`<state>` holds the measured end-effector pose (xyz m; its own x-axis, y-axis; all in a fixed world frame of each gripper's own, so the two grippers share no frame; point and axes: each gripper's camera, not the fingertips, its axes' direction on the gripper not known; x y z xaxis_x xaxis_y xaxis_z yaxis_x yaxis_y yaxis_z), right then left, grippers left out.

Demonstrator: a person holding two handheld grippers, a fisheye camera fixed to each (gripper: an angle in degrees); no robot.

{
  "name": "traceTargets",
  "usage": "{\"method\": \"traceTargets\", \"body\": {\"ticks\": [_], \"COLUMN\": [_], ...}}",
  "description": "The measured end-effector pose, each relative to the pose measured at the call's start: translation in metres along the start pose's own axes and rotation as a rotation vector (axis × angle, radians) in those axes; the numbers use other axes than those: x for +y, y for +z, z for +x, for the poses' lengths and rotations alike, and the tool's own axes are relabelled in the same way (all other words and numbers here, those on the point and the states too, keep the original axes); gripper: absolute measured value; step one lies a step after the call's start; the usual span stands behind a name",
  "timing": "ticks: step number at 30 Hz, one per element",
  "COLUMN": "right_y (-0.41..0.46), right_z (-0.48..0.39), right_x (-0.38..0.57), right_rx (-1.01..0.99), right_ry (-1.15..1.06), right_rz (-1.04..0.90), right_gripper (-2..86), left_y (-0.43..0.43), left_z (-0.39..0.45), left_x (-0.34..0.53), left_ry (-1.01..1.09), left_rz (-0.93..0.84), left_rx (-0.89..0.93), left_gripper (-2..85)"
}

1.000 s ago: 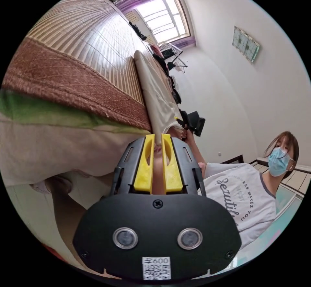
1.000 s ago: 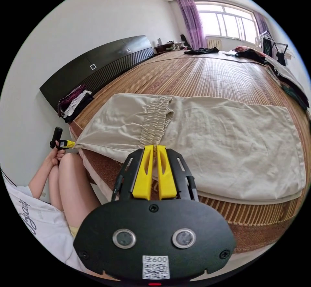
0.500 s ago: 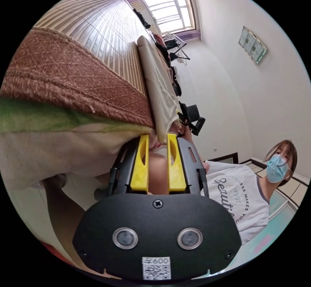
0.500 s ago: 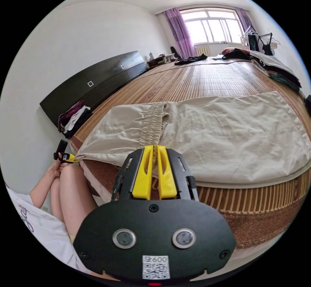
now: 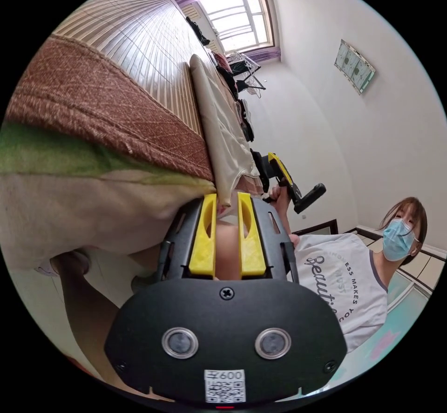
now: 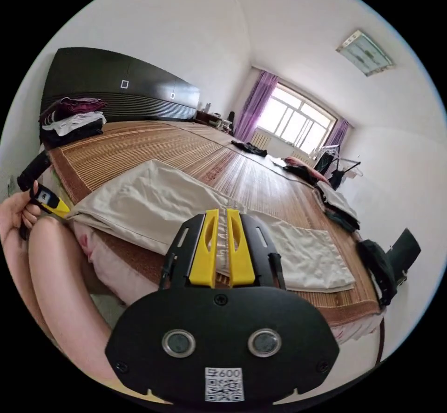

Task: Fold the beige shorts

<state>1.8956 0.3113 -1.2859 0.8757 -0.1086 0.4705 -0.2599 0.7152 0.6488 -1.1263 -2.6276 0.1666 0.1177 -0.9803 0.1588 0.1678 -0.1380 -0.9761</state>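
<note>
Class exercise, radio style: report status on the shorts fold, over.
Left gripper open beside shorts' corner. Right gripper shut on waistband. Beige shorts flat on bed mat. Nothing blocking.

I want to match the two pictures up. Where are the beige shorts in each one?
Left gripper view: the beige shorts run as a narrow strip along the mat's edge, from upper middle down to the yellow jaws.
Right gripper view: the beige shorts lie spread across the middle, on the near edge of the bamboo mat.
Shared landmark: the window with purple curtains, at the top in the left gripper view and right of centre in the right.
</note>
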Motion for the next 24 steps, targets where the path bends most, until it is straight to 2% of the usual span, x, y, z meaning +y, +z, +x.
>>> {"method": "traceTargets", "body": {"ticks": [5, 10, 15, 18, 20, 24], "right_y": [-0.008, 0.007, 0.051, 0.07, 0.082, 0.072], "right_z": [-0.01, -0.136, -0.251, -0.289, -0.306, -0.296], "right_x": [0.039, 0.053, 0.043, 0.072, 0.104, 0.182], "right_rx": [-0.308, -0.625, -0.895, -0.993, -0.969, -1.018], "right_ry": [0.041, -0.14, -0.191, -0.18, -0.193, -0.061], "right_rz": [0.05, 0.04, -0.152, -0.227, -0.282, -0.204], "right_gripper": [-0.8, -0.8, -0.9, -0.9, -0.8, -0.8], "left_y": [0.004, 0.007, 0.005, 0.001, 0.0, 0.0], "left_z": [-0.005, 0.003, 0.024, 0.035, 0.041, 0.052], "left_x": [-0.002, 0.001, 0.009, 0.012, 0.013, 0.011], "left_ry": [-0.035, -0.048, 0.002, 0.028, 0.042, 0.063], "left_rz": [0.005, 0.022, 0.03, 0.046, 0.049, 0.018], "left_rx": [0.033, 0.03, 0.006, 0.012, 0.003, -0.068], "left_gripper": [7.3, 6.0, 3.1, 2.6, 2.6, 2.4]}}
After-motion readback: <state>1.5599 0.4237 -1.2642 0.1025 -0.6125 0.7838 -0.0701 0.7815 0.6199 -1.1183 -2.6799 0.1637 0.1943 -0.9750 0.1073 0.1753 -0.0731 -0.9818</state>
